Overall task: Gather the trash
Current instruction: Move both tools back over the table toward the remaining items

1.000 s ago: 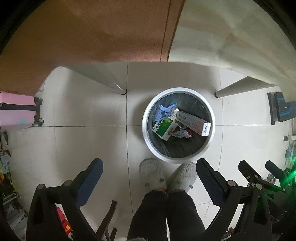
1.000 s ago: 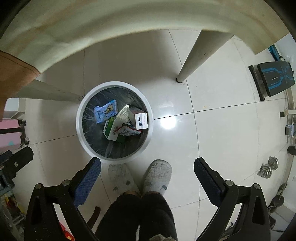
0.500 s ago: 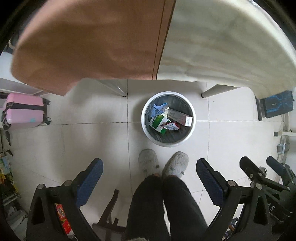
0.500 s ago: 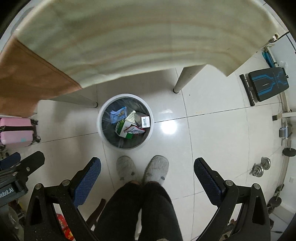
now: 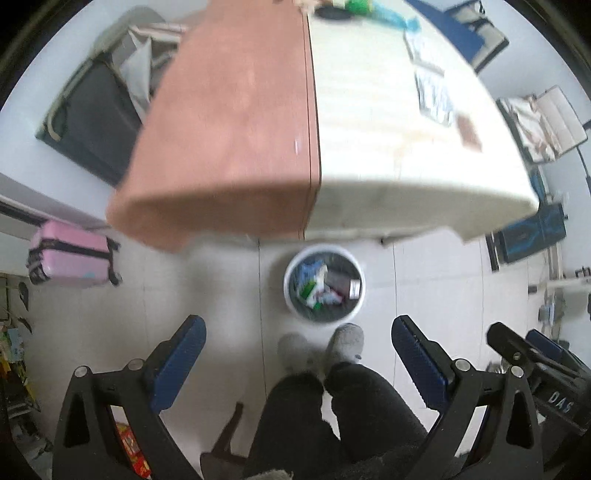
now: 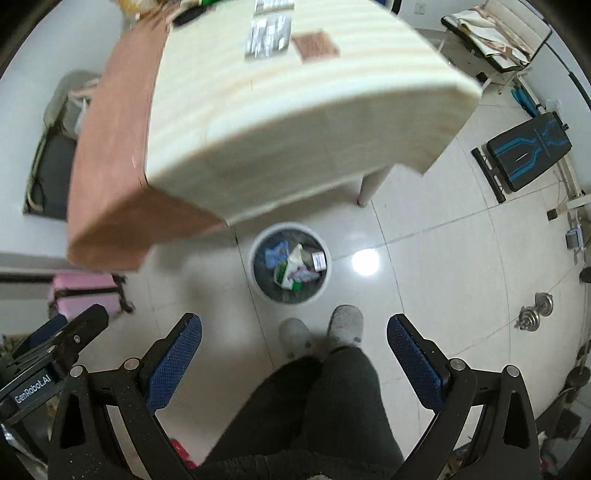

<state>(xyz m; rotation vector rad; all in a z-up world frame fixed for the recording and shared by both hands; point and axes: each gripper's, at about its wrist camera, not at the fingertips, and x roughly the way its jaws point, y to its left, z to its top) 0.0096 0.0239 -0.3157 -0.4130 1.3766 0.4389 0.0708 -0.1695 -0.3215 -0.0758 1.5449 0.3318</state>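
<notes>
A white round trash bin stands on the tiled floor below the table edge, holding several boxes and wrappers. Both grippers hang high above it. My left gripper is open and empty. My right gripper is open and empty too. On the cream tabletop lie flat packets and a brown square piece. Green and blue items sit at the table's far end, blurred.
A person's legs and grey slippers stand right by the bin. The table has a brown half and a cream half. A pink suitcase, a blue-black bench and dumbbells ring the floor.
Both grippers rose well above the bin, which looks smaller now. The tabletop and the items on it came into view.
</notes>
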